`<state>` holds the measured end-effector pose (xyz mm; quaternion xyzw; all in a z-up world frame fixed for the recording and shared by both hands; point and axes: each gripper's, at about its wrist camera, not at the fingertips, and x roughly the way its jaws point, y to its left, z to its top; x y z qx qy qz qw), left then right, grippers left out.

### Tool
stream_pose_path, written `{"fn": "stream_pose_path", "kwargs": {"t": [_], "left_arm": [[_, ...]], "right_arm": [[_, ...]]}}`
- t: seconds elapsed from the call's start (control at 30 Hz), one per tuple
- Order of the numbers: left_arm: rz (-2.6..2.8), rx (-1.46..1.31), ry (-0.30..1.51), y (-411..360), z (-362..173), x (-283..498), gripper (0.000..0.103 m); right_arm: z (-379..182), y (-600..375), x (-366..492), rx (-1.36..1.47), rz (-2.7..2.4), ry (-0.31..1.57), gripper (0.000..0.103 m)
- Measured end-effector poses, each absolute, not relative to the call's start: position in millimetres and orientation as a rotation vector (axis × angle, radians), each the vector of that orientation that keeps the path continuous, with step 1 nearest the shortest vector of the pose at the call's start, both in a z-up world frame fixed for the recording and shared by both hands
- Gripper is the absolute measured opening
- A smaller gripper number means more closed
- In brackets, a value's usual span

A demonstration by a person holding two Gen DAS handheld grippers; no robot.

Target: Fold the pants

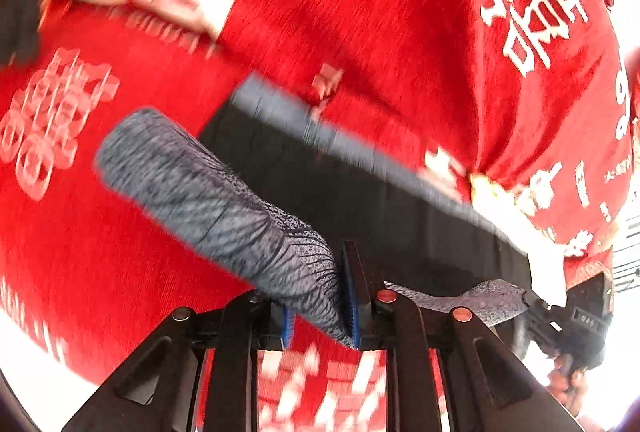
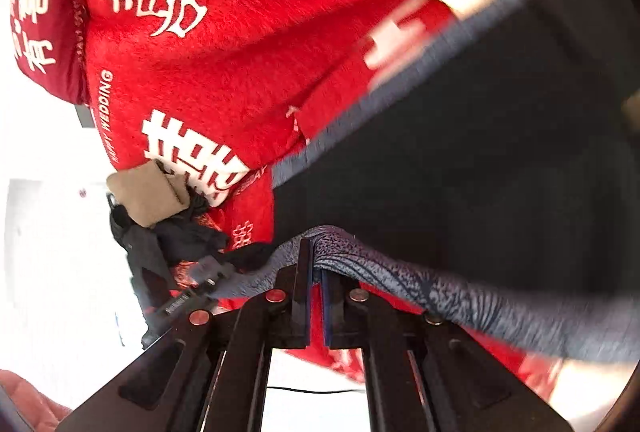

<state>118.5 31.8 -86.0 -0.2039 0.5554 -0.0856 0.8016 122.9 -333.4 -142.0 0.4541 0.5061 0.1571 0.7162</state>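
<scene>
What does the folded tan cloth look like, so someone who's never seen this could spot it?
Start from the red blanket printed with white characters and follow it to its left edge in the right wrist view. There, on a heap of dark clothes, sits the folded tan cloth. It is the only plain beige piece there.

The pants (image 1: 360, 199) were black, with a wide grey waistband (image 1: 208, 191) of mottled, ribbed knit. They were lifted above the red blanket (image 1: 360, 11) and blurred. The waistband was stretched between two pinched places and was bunched into folds at each one. In the right wrist view the black cloth (image 2: 500, 151) hung spread out above the blanket, with a grey edge along its upper side.
</scene>
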Motion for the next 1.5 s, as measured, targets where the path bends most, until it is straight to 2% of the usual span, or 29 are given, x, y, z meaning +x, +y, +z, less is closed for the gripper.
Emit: {"fn": "stream_pose_path", "kwargs": {"t": [0.03,0.1,0.13,0.17,0.33,0.4,0.43,0.5,0.53,0.57,0.63,0.67,0.7,0.83,0.87,0.97,1.0,1.07,1.27,1.5], "left_arm": [[-0.170,-0.412,1.172,25,-87,137,0.029],[-0.107,-0.345,1.135,17,-97,173,0.057],[-0.057,-0.308,1.116,12,-104,189,0.077],[0.012,-0.268,1.100,11,-116,205,0.086],[0.134,-0.231,1.200,8,-183,251,0.086],[0.179,-0.205,1.233,10,-191,256,0.086],[0.189,-0.222,1.220,13,-184,253,0.086],[0.211,-0.228,1.180,21,-163,244,0.086],[0.222,-0.223,1.167,24,-152,241,0.086],[0.239,-0.211,1.148,28,-140,234,0.086],[0.242,-0.159,1.145,22,-130,225,0.086],[0.225,-0.121,1.168,15,-133,227,0.086],[0.199,-0.082,1.197,5,-141,226,0.086],[0.149,0.026,1.300,-37,-189,230,0.086],[0.170,0.059,1.325,-46,-202,231,0.086],[0.206,0.052,1.312,-50,-199,230,0.086],[0.183,0.036,1.328,-49,-195,228,0.086],[0.157,0.060,1.334,-55,-181,218,0.086],[-0.075,0.193,1.318,-115,-133,172,0.086],[-0.461,0.156,1.335,-218,-115,130,0.086]], "right_arm": [[-144,-338,143,0.984,0.363,1.134,0.004],[-153,-342,187,0.928,0.352,1.173,0.005],[-164,-348,200,0.915,0.347,1.193,0.005],[-176,-351,219,0.906,0.343,1.211,0.006],[-240,-354,277,0.839,0.282,1.346,0.008],[-250,-355,287,0.844,0.248,1.365,0.009],[-247,-355,288,0.849,0.243,1.369,0.012],[-229,-352,283,0.827,0.268,1.344,0.046],[-215,-351,277,0.796,0.285,1.322,0.070],[-203,-350,270,0.770,0.287,1.304,0.074],[-182,-345,256,0.746,0.341,1.256,0.069],[-179,-340,252,0.732,0.356,1.255,0.054],[-181,-335,248,0.700,0.359,1.276,0.048],[-221,-312,264,0.530,0.309,1.379,0.041],[-227,-314,270,0.511,0.281,1.381,0.033],[-215,-337,269,0.704,0.287,1.304,0.037],[-203,-345,260,0.757,0.313,1.255,0.046],[-187,-360,241,0.805,0.346,1.209,0.058],[-163,-429,134,0.892,0.200,1.179,0.058],[-167,-511,-34,1.016,-0.208,1.153,0.058]]}}
